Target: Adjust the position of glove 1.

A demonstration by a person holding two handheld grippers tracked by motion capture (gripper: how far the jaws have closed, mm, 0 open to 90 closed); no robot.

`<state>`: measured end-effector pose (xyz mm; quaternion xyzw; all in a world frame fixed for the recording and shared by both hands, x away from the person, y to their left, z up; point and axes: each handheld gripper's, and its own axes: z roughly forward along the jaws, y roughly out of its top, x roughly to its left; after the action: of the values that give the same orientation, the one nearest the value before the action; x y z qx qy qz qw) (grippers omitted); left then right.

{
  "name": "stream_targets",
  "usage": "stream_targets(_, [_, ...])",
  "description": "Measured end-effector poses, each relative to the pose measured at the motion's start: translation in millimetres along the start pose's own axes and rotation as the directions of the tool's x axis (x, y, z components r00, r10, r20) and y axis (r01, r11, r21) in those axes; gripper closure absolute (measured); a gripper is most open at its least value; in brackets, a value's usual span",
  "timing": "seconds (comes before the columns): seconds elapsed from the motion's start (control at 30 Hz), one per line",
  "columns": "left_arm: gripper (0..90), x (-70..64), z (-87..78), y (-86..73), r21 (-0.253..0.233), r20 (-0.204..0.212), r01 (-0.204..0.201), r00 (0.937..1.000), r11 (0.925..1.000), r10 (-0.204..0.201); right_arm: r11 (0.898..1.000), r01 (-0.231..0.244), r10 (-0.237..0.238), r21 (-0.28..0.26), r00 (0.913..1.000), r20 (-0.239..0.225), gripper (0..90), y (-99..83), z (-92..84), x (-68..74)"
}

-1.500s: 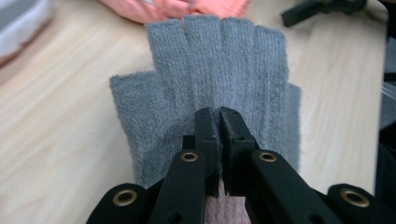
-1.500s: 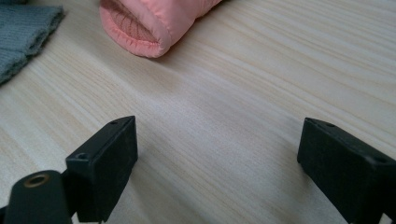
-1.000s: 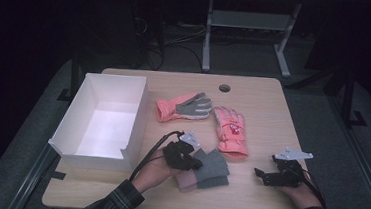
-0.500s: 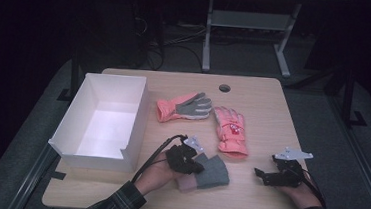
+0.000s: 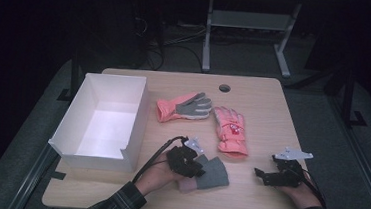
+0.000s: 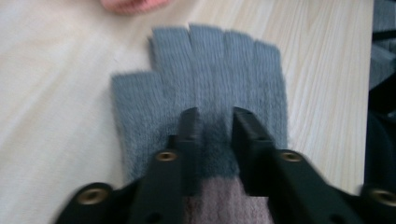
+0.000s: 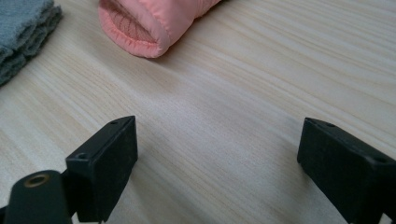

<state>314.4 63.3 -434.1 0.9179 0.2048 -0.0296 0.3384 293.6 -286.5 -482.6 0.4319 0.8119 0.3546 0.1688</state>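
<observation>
A grey knit glove (image 5: 214, 173) with a dusty-pink cuff (image 5: 185, 185) lies flat near the table's front edge, fingers spread away from the camera in the left gripper view (image 6: 210, 65). My left gripper (image 5: 199, 167) sits over its palm. Its jaws have just been opening and now stand a little apart (image 6: 215, 116), the grey fabric lying between and under them without being pinched. My right gripper (image 5: 258, 174) rests at the front right, jaws wide open on bare wood (image 7: 217, 144) with nothing between them.
A pink padded glove (image 5: 229, 130) lies mid-table, its cuff (image 7: 140, 28) facing the right gripper. A pink glove with a grey palm (image 5: 183, 106) lies behind it. A white open box (image 5: 139, 121) stands at the left. A cable hole (image 5: 224, 88) sits near the far edge.
The left hand and the grey glove have barely shifted near the front edge. The right hand and its gripper have kept still.
</observation>
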Motion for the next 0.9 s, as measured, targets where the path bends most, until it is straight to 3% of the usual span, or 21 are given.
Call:
stream_targets(0.17, [41.7,7.4,-1.8,-1.1,-0.013,-0.032,0.013,0.9994,0.9998,-0.013,1.000,-0.001,0.001,0.000,1.0000,0.001,11.4,0.1,0.0,-0.1])
stream_targets(0.2, [41.7,9.0,-0.6,-2.3,-0.003,-0.030,0.020,0.9993,0.9998,-0.020,1.000,0.002,-0.002,-0.001,1.0000,0.001,11.4,0.0,0.1,-0.3])
stream_targets(0.23, [31.8,9.2,1.4,-3.5,-0.002,-0.033,0.021,0.9992,0.9998,-0.021,1.000,0.001,-0.001,-0.001,1.0000,0.001,11.4,0.0,0.2,-0.2])
stream_targets(0.27, [31.8,9.3,2.8,-4.2,0.005,-0.038,0.018,0.9991,0.9998,-0.017,1.000,0.001,-0.001,-0.001,1.0000,0.001,11.4,0.0,0.2,-0.2])
stream_targets(0.3, [23.9,8.8,7.3,-5.6,0.017,-0.048,0.010,0.9988,0.9998,-0.010,1.000,0.001,-0.001,-0.001,1.0000,0.001,11.5,0.0,0.1,-0.2])
stream_targets(0.4, [17.7,7.6,14.4,-7.3,0.039,-0.062,0.015,0.9980,0.9991,-0.013,1.000,0.001,-0.001,-0.001,1.0000,0.001,11.5,0.0,0.1,-0.2])
stream_targets(0.67, [22.1,9.3,17.9,-10.1,0.049,-0.035,0.027,0.9991,0.9984,-0.026,1.000,-0.001,0.001,0.000,1.0000,0.001,11.5,0.1,0.1,-0.1])
stream_targets(0.9, [30.6,7.5,17.2,-9.3,0.064,-0.033,0.008,0.9994,0.9979,-0.006,1.000,-0.001,0.001,0.000,1.0000,0.001,11.4,0.0,0.1,-0.1])
